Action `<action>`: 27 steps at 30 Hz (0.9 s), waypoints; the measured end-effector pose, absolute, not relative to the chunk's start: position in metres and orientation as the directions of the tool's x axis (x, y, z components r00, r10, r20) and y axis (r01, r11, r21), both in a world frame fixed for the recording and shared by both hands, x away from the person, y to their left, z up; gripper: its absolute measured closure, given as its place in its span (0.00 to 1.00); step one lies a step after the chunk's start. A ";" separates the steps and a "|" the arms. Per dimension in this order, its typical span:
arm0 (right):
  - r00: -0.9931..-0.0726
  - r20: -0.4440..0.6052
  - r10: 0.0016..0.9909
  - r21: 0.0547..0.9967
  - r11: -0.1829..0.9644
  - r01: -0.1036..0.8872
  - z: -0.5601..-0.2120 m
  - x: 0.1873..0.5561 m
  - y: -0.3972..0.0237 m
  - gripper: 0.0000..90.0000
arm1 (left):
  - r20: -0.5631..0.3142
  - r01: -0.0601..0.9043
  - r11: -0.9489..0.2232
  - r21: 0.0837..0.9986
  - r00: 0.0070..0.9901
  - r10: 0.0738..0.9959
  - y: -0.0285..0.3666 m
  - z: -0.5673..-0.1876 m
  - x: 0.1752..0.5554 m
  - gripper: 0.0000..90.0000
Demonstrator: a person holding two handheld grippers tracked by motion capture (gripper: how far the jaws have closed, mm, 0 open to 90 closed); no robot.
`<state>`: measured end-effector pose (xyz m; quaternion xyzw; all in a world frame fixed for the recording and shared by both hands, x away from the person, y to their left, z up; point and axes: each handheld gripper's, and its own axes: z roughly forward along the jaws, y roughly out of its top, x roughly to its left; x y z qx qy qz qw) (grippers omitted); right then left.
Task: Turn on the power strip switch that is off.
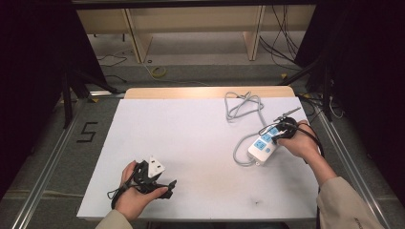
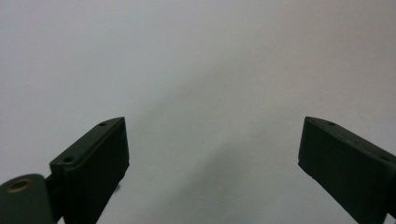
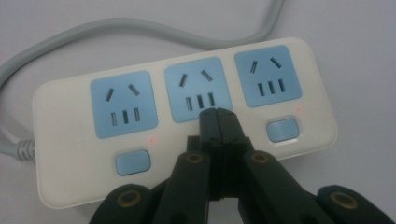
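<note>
White table (image 1: 191, 143), power strip (image 1: 264, 146) on it

Even overhead light fell on the white table (image 1: 191, 138), which showed bright against dark, underexposed surroundings at either side in the high view. Shadows under the hands stayed soft and faint. The left gripper view was hazy, a diffuse grey shadow spreading across the surface between its jaws. In the right gripper view the power strip (image 3: 65, 140) appeared fairly sharp, with two red indicator lights glowing.
</note>
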<state>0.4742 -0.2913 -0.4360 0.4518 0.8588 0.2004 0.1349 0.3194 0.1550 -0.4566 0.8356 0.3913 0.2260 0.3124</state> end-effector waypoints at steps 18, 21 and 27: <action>-0.551 -0.045 0.833 0.481 0.501 0.719 -0.435 0.473 -0.290 1.00 | 0.132 0.512 -0.505 0.695 0.599 0.789 0.153 -0.457 0.319 0.09; -0.550 -0.047 0.834 0.478 0.502 0.720 -0.435 0.473 -0.290 1.00 | 0.130 0.513 -0.504 0.695 0.600 0.789 0.153 -0.457 0.319 0.09; -0.544 -0.039 0.838 0.484 0.492 0.723 -0.435 0.472 -0.291 1.00 | 0.130 0.513 -0.503 0.696 0.599 0.790 0.153 -0.457 0.319 0.09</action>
